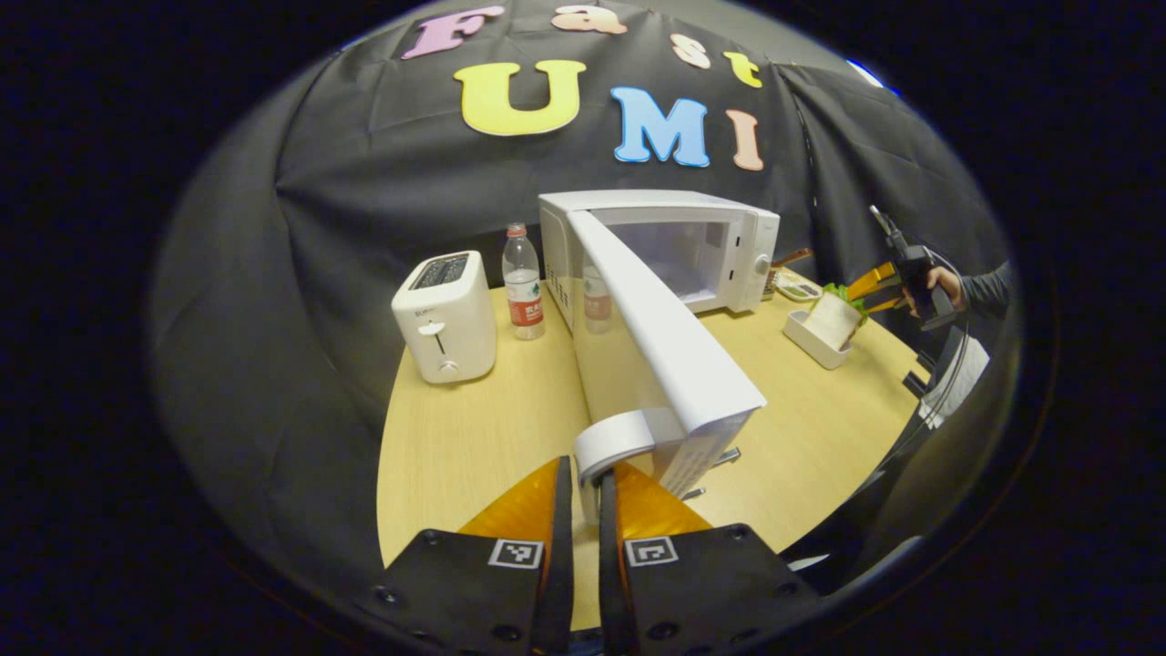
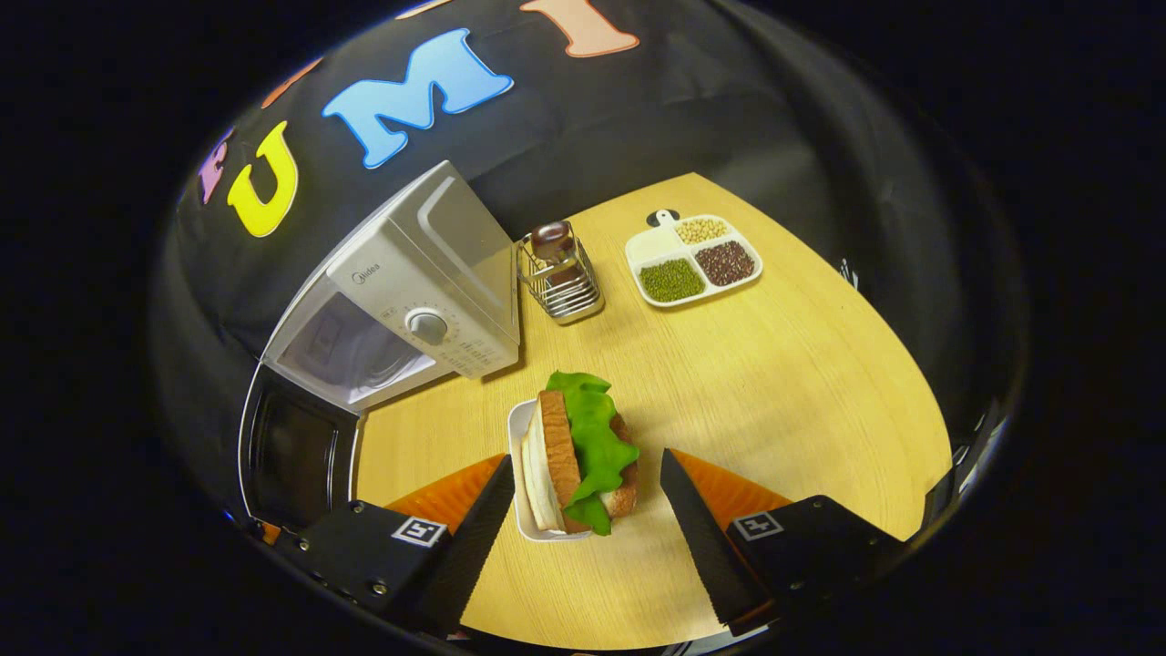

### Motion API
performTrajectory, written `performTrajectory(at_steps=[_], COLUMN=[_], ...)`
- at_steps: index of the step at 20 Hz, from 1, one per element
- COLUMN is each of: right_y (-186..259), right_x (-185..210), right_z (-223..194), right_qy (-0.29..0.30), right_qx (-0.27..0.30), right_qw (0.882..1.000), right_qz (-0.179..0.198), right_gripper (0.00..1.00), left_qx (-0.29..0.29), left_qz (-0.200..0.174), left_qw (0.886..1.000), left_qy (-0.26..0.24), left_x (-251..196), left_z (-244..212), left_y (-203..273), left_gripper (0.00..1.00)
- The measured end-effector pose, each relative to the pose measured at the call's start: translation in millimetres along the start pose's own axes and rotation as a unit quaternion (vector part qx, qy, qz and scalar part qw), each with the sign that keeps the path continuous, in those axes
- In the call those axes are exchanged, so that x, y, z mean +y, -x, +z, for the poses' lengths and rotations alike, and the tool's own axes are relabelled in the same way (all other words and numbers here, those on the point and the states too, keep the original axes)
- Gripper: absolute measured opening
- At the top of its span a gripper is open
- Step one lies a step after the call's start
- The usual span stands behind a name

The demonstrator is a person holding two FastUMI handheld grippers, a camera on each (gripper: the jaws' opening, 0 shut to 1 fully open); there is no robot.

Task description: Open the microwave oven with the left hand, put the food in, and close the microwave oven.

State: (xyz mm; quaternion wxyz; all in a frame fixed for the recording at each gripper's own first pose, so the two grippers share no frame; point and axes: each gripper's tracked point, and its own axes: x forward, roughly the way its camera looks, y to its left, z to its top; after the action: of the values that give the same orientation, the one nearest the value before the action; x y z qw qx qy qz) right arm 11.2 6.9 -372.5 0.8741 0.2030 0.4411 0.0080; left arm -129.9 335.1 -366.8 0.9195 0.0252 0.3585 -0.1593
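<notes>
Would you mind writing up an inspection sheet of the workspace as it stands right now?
Surface: light wooden table, no spills seen.
Job's things: microwave oven with door swung wide open; sandwich standing on edge in a white tray on the table in front of the oven.
Clutter: toaster, water bottle, wire holder, divided dish of beans.
Grippers: left gripper shut on the door handle; right gripper open, fingers either side of the sandwich, not touching.
Cables: dark cables at the table's right edge.
Surroundings: black cloth wall.
</notes>
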Motion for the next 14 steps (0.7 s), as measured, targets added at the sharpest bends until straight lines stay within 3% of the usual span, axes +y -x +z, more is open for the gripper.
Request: performTrajectory(at_steps=[2, 3, 4, 7, 9, 10, 12, 14], right_y=[-4, -7, -8, -14, -16, -17, -18, -16], right_x=[-2, -4, -3, -1, 1, 2, 3, -1], right_z=[-5, -9, -11, -16, -17, -17, -17, -16], right_qy=[-0.007, -0.011, -0.015, -0.021, -0.023, -0.022, -0.018, -0.013], right_qx=[0.013, 0.021, 0.027, 0.037, 0.043, 0.045, 0.049, 0.049], right_qw=[1.0, 1.0, 0.999, 0.999, 0.998, 0.998, 0.998, 0.998], right_qz=[0.007, 0.009, 0.015, 0.027, 0.034, 0.036, 0.039, 0.036], right_gripper=[0.98, 0.98, 0.98, 0.97, 0.97, 0.97, 0.97, 0.97], left_qx=[-0.003, -0.005, -0.006, -0.018, -0.048, -0.074, -0.144, -0.203], left_qz=[0.011, 0.014, 0.027, 0.049, 0.089, 0.118, 0.177, 0.195], left_qw=[1.0, 1.0, 1.0, 0.998, 0.994, 0.989, 0.971, 0.956], left_qy=[-0.002, 0.0, 0.0, 0.021, 0.029, 0.04, 0.067, 0.084], left_x=[1, 2, 8, 16, 25, 31, 38, 23], left_z=[-2, -3, -3, 1, 16, 31, 78, 120], left_y=[-1, 3, 6, 25, 45, 61, 93, 121], left_gripper=[0.23, 0.31, 0.34, 0.72, 0.77, 0.8, 0.99, 0.94])
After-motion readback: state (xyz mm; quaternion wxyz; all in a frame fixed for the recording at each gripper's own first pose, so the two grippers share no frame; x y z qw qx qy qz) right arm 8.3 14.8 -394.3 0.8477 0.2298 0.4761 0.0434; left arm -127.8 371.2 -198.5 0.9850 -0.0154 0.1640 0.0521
